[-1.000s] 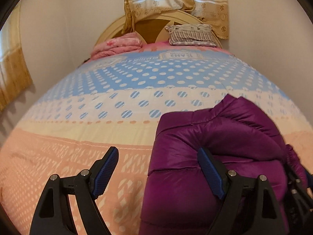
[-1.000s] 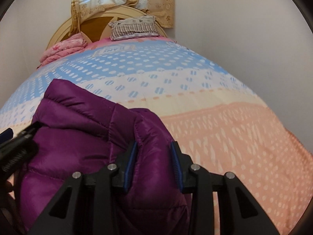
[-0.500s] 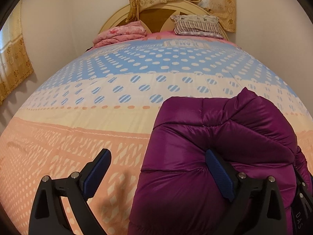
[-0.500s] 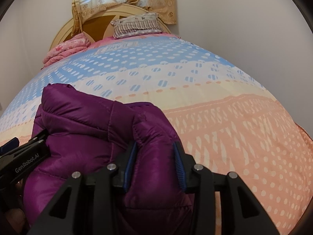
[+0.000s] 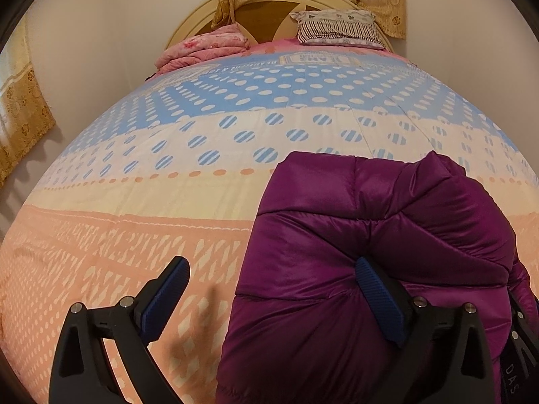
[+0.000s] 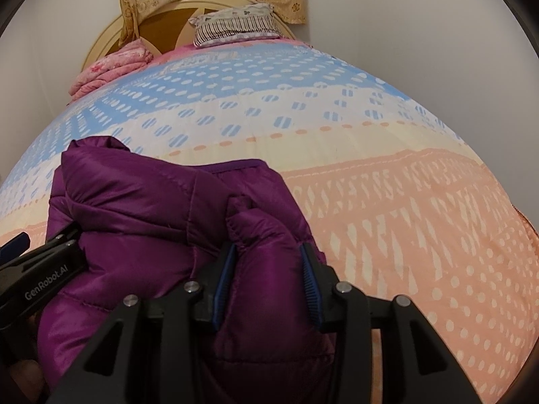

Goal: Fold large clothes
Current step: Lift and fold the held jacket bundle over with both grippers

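A purple puffer jacket lies bunched and partly folded on the bed; it also shows in the right wrist view. My left gripper is open wide at the jacket's left edge, its right finger pressed into the padding and its left finger over the bedspread. My right gripper is shut on a thick fold of the jacket's right side. The left gripper's body shows at the left edge of the right wrist view.
The bed has a dotted bedspread in blue, cream and peach bands. A pink folded blanket and a striped pillow lie by the headboard. Walls close in on the left and right, with curtains behind.
Both grippers have come closer to the jacket and lower, so it fills more of both views. The right gripper keeps its hold and the left stays open.
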Demonstrator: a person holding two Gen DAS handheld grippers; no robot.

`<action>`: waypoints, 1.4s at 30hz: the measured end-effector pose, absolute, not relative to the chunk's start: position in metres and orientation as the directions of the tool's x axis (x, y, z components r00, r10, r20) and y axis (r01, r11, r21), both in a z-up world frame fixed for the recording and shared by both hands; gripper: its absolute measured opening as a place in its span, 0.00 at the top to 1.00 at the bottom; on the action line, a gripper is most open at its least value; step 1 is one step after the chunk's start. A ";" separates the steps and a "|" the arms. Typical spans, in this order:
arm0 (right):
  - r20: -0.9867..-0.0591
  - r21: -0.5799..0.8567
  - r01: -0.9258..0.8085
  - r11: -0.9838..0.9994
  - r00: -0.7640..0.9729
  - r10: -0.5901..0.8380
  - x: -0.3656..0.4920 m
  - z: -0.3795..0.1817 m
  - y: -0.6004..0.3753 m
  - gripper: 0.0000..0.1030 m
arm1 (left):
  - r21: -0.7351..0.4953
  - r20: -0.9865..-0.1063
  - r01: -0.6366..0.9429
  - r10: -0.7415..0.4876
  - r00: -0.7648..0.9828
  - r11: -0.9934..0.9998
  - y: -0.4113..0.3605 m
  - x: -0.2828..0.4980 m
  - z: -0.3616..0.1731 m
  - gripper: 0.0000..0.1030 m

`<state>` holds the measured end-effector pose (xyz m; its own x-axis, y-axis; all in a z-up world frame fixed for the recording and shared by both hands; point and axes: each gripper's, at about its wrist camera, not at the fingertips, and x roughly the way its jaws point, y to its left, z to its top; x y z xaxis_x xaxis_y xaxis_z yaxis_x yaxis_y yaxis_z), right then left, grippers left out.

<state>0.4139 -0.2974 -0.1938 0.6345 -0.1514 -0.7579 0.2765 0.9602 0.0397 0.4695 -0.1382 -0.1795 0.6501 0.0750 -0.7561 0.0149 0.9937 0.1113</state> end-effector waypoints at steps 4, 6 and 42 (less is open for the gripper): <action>-0.765 0.026 0.277 0.961 0.624 -0.159 0.417 -0.195 -0.296 0.57 | 0.114 -0.761 0.015 0.078 0.645 0.993 -0.139 0.471 -0.182 0.02; -0.766 0.021 0.277 0.961 0.622 -0.162 0.417 -0.196 -0.296 0.57 | 0.114 -0.761 0.015 0.078 0.644 0.993 -0.139 0.472 -0.182 0.02; -0.768 0.223 0.233 0.947 0.640 0.023 0.472 -0.203 -0.318 0.70 | -0.017 -0.821 0.086 -0.063 0.568 0.996 -0.155 0.522 -0.188 0.01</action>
<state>0.4724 -0.3179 -0.2033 0.6402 0.0231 -0.7678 0.2331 0.9466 0.2228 0.5217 -0.1552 -0.1877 0.5676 -0.0626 -0.8209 0.0860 0.9962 -0.0165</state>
